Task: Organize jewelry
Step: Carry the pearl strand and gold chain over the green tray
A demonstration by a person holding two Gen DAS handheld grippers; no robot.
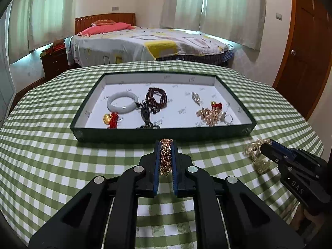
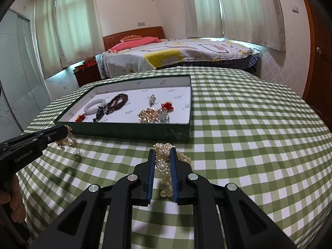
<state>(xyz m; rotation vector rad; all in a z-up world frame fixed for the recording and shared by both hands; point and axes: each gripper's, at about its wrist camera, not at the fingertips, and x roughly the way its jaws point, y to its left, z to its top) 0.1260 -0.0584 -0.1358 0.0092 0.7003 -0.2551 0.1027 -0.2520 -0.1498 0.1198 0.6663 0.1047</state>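
Your left gripper (image 1: 166,143) is clamped on a gold chain (image 1: 165,157), your right gripper (image 2: 163,151) on a pearl strand (image 2: 164,166), both over the checked desk (image 2: 249,145) just short of the green tray (image 1: 161,133), where a white bangle (image 1: 122,103) and dark beads (image 1: 156,98) lie.

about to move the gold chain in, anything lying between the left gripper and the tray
Nothing: in the left wrist view only bare checked tablecloth lies between the left gripper, shut on the gold chain, and the tray.
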